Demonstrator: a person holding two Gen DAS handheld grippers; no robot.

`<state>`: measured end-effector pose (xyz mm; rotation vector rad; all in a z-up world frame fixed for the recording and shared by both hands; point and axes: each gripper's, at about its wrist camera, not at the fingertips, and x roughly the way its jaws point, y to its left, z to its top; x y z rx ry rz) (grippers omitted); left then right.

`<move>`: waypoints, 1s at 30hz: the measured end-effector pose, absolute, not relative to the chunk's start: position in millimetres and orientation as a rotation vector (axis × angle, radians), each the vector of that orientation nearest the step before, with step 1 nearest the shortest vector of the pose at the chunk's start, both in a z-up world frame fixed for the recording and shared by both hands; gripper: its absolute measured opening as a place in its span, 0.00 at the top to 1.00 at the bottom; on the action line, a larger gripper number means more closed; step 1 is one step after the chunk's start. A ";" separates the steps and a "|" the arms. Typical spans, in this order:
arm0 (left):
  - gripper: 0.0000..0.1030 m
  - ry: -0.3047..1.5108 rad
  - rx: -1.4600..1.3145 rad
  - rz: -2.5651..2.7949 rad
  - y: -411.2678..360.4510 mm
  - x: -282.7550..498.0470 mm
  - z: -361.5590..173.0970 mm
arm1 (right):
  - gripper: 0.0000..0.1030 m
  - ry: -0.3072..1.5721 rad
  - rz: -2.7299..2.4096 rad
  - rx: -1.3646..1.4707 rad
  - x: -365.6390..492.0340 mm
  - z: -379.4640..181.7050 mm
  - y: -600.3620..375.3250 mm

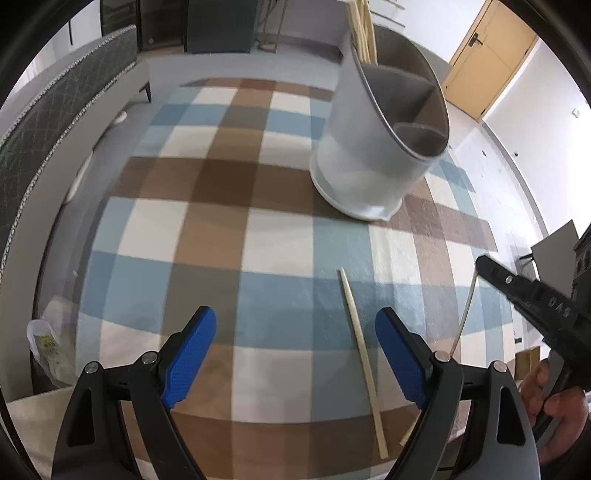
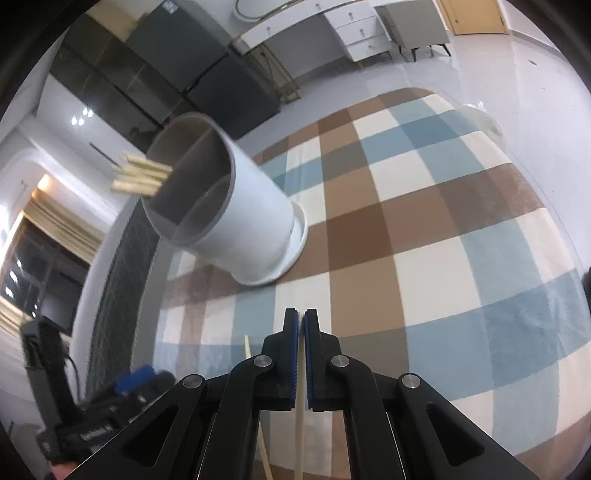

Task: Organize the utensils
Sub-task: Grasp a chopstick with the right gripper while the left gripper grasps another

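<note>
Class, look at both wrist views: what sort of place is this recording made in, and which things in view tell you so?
Probably a room in a home: a checked cloth covers the table, a white chest of drawers stands by the far wall, and an upholstered seat sits beside the table.

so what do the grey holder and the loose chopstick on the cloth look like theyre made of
Grey holder: likely moulded plastic, matte, with smooth seamless walls, an even colour and thin internal dividers. Loose chopstick: probably bamboo or light wood, unvarnished, pale tan and dull with squared edges, like the sticks already in the holder.
</note>
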<state>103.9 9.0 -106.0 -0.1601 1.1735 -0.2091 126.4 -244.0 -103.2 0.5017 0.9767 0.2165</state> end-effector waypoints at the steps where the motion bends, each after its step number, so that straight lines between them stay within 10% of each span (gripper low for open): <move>1: 0.18 1.183 -0.153 -0.209 5.8 103.1 -107.4 | 0.97 0.967 0.213 0.501 125.1 -101.1 -246.3; 17: 0.21 1.322 -0.063 -0.167 -38.8 123.4 -136.7 | 0.97 0.868 0.174 0.561 111.1 -77.5 -275.3; 30: 0.64 1.386 0.031 -0.117 -69.5 154.4 -154.6 | 0.97 0.838 0.183 0.603 115.1 -71.3 -283.1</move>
